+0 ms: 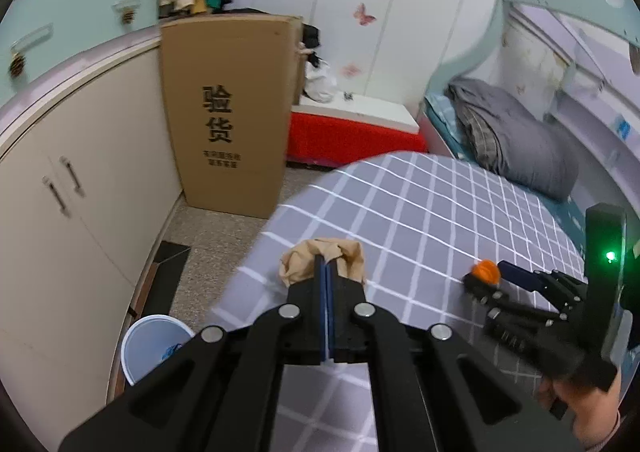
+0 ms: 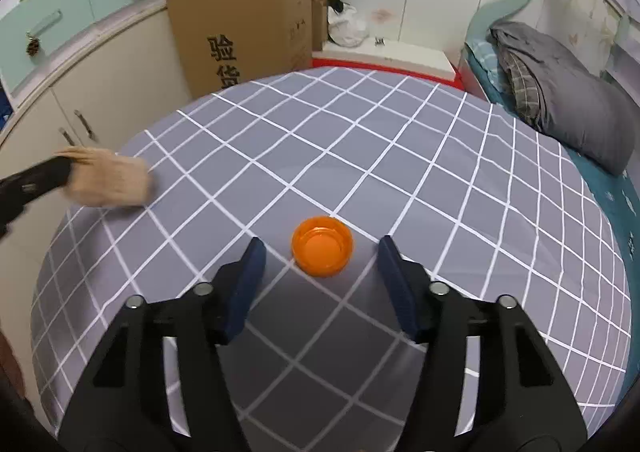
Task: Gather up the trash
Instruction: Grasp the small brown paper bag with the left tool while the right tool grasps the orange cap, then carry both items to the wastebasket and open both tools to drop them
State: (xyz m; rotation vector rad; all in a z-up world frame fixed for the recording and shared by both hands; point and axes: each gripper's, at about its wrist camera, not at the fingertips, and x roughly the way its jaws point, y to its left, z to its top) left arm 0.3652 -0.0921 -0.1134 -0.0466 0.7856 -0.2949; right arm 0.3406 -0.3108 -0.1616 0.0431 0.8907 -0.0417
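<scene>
Trash in the left wrist view means a crumpled beige paper wad [image 1: 320,258], pinched at the tip of the left gripper [image 1: 326,268], whose jaws are pressed together on it over the rim of the round table [image 1: 420,204] at its 9 o'clock side. A grey cloth with a white grid covers that table. Past the edge, speckled floor [image 1: 216,228] runs to cream cabinets [image 1: 80,172] at 9 o'clock, and a white bin [image 1: 150,344] stands at 7 o'clock, below the table edge. A tall cardboard box [image 1: 228,108] printed with black characters stands at 11 o'clock, a red-sided bench [image 1: 352,136] at 12, a bed with folded grey bedding [image 1: 516,136] at 2. At 4 o'clock the right gripper [image 1: 490,272], held by a hand [image 1: 580,408], sits around an orange bottle cap [image 1: 485,272]. From the right wrist, the cap [image 2: 322,246] lies open side up on the cloth [image 2: 400,152] just ahead of the right gripper [image 2: 322,252], its blue-padded jaws spread on either side without touching it. The tabletop around it is bare grid cloth. At 9 o'clock the blurred wad [image 2: 108,182] hangs from the left gripper [image 2: 60,172] at the table's edge.
</scene>
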